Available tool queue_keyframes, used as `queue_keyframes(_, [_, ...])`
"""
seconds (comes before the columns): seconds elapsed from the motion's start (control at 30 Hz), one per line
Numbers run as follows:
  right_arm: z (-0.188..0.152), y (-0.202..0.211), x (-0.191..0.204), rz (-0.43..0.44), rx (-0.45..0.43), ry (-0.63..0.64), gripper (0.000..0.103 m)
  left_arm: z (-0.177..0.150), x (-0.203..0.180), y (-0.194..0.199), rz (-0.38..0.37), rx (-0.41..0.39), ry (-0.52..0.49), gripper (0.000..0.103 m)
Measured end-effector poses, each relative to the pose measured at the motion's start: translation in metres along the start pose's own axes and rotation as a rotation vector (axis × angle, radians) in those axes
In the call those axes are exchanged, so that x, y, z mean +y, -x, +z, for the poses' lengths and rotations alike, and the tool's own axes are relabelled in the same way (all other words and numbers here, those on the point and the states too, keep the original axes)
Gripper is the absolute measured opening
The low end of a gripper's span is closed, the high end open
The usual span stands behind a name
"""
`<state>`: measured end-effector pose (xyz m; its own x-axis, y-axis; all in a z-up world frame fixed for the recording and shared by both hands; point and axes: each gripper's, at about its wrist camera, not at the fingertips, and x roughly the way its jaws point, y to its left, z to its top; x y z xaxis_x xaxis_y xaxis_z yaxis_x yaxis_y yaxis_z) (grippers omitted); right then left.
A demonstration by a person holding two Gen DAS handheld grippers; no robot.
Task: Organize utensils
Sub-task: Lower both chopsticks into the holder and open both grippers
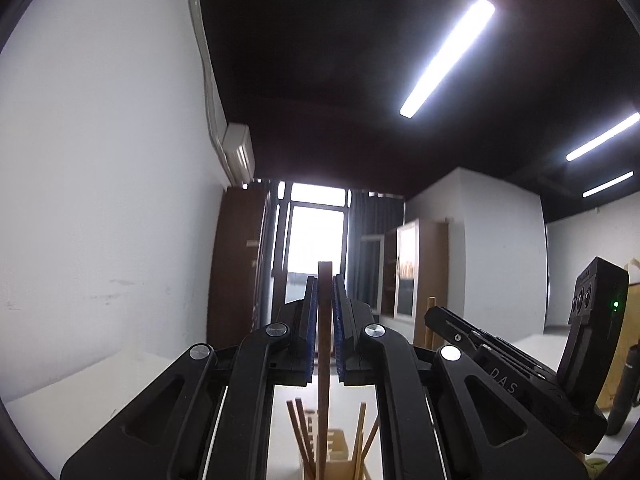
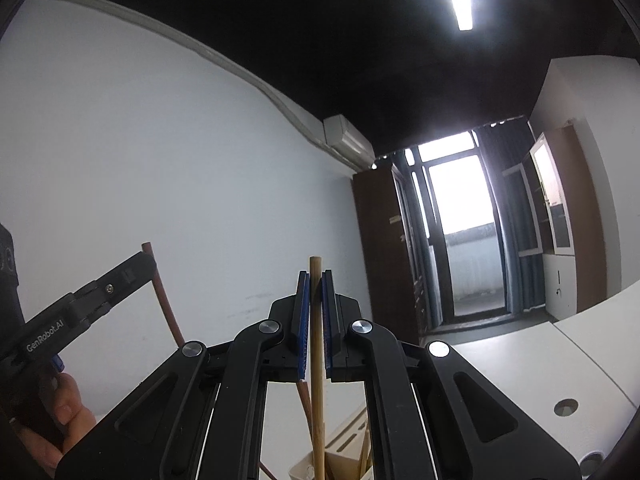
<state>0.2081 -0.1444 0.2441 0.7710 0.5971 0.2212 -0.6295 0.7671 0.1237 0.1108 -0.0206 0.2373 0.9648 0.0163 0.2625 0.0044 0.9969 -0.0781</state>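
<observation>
Left gripper (image 1: 325, 280) clamped on dark chopstick (image 1: 324, 344), upright above holder (image 1: 334, 454) | right gripper (image 2: 315, 276) clamped on pale chopstick (image 2: 317, 360), upright above holder | more chopsticks (image 1: 298, 428) standing in holder

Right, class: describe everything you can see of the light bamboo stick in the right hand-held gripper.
The light bamboo stick is a straight, round, pale tan rod with visible grain and a flat-cut top. It stands almost upright, clamped between the blue pads of the right hand-held gripper, its tip poking just above them. Its lower length runs down toward a beige holder; the bottom end is out of view.
</observation>
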Motion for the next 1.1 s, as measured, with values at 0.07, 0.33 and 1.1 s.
queue_keyframes(0.07, [0.003,0.004,-0.003,0.014,-0.046,-0.016,0.007,-0.001,-0.002,0.001,-0.002,-0.033,0.005,0.007])
queue_keyframes(0.33, [0.004,0.004,-0.011,0.014,-0.158,-0.035,0.007,-0.009,-0.007,-0.008,0.0,-0.044,0.013,0.007])
queue_keyframes(1.1, [-0.047,-0.044,-0.019,-0.013,0.078,-0.026,0.007,-0.056,0.015,-0.086,0.006,0.294,-0.01,0.007])
